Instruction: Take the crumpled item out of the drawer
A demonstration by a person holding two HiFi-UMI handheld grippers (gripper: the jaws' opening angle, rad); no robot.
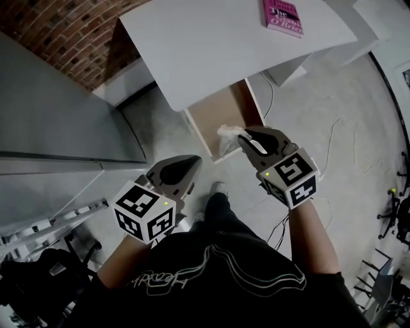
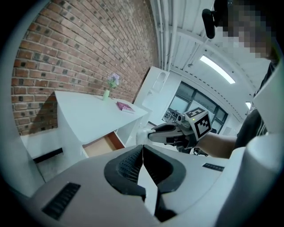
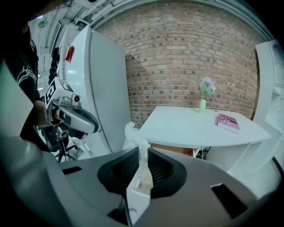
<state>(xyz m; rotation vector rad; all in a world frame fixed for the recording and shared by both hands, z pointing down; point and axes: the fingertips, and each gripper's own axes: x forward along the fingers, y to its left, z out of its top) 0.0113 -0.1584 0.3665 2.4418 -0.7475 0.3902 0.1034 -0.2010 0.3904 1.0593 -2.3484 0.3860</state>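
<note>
Right gripper point(image 1: 242, 137): jaws drawn nearly together and clenched on the crumpled item point(image 1: 227, 136); in the right gripper view a thin strip of it runs up between the two dark pads point(image 3: 143, 156).
Crumpled item, material: white, translucent and wrinkled; its loose end sticks out above the jaw tips point(image 3: 133, 135).
Crumpled item, place: centre of the head view, at the near end of the open drawer point(image 1: 221, 110); whether it touches the drawer front cannot be told.
Left gripper point(image 1: 194, 161): jaws pressed together edge to edge, nothing between them point(image 2: 142, 149); lower left of centre in the head view, just beside the right gripper and apart from the drawer.
Marker cubes: one on each gripper, black-and-white squares, toward the person's body.
Drawer: pulled out from under the white table point(image 1: 218, 51); light brown inside.
Table top: a pink book point(image 1: 282, 14) at the upper right of the head view; a small green vase with a pale flower point(image 3: 203, 96) stands against the brick wall point(image 3: 186, 53).
Surround: a tall grey-white cabinet point(image 1: 51, 115) fills the left of the head view; pale floor point(image 1: 346, 160) with a thin cable on the right.
</note>
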